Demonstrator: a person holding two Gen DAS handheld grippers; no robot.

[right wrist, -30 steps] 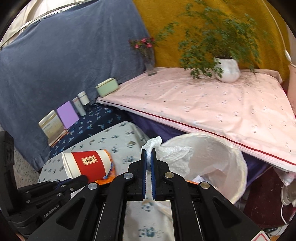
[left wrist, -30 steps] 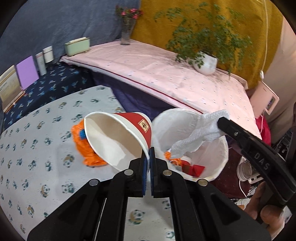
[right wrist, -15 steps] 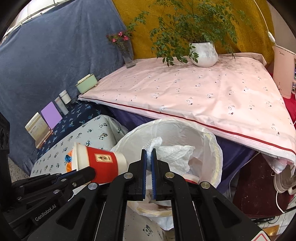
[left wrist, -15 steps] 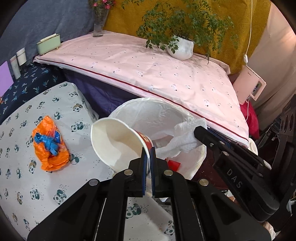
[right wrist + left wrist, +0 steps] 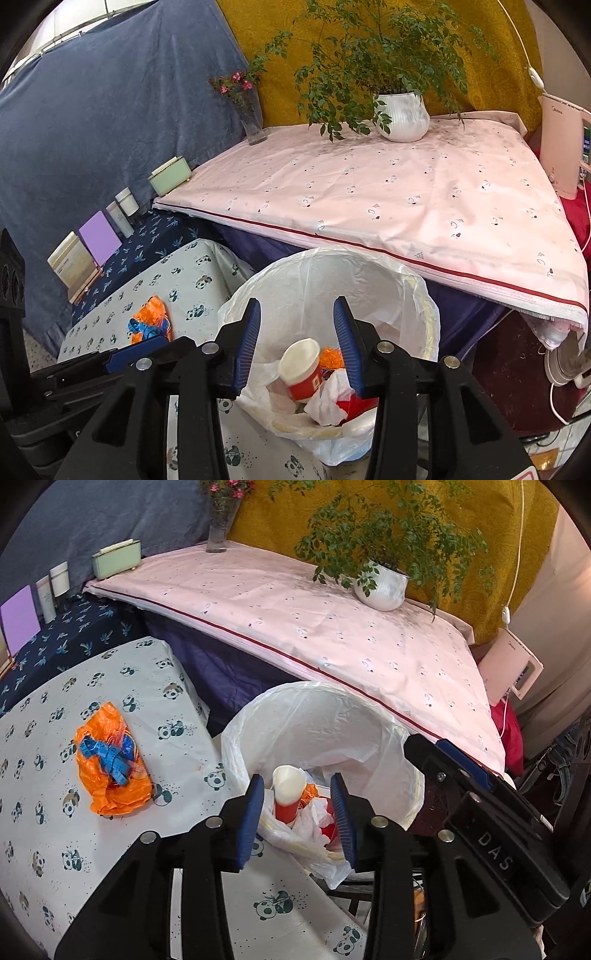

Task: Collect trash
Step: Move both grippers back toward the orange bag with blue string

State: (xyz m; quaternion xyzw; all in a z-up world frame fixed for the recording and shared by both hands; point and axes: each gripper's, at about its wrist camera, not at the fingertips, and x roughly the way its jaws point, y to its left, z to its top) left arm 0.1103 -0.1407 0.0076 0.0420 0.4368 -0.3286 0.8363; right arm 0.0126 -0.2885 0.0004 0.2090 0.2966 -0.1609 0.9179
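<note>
A bin lined with a white bag [image 5: 317, 716] [image 5: 332, 277] stands beside the panda-print table. Inside it lie a red paper cup [image 5: 288, 794] [image 5: 303, 373], a white crumpled tissue [image 5: 328, 398] and other scraps. My left gripper [image 5: 297, 808] hangs over the bin's near rim, its jaws opening with nothing between them. My right gripper [image 5: 295, 339] is also above the bin, jaws opening and empty. An orange plastic bag with a blue strip [image 5: 110, 764] [image 5: 151, 321] lies on the panda-print table [image 5: 55, 830].
A pink-covered table [image 5: 314, 627] with a potted plant [image 5: 380, 587] and a flower vase [image 5: 219, 528] rises behind the bin. A green box [image 5: 116, 557], small bottles [image 5: 59, 581] and a purple card [image 5: 18, 616] stand at the back left. A white appliance [image 5: 513, 668] sits right.
Both grippers came over the bin and opened. The red cup left the left gripper and the tissue left the right one; both now lie in the bin.
</note>
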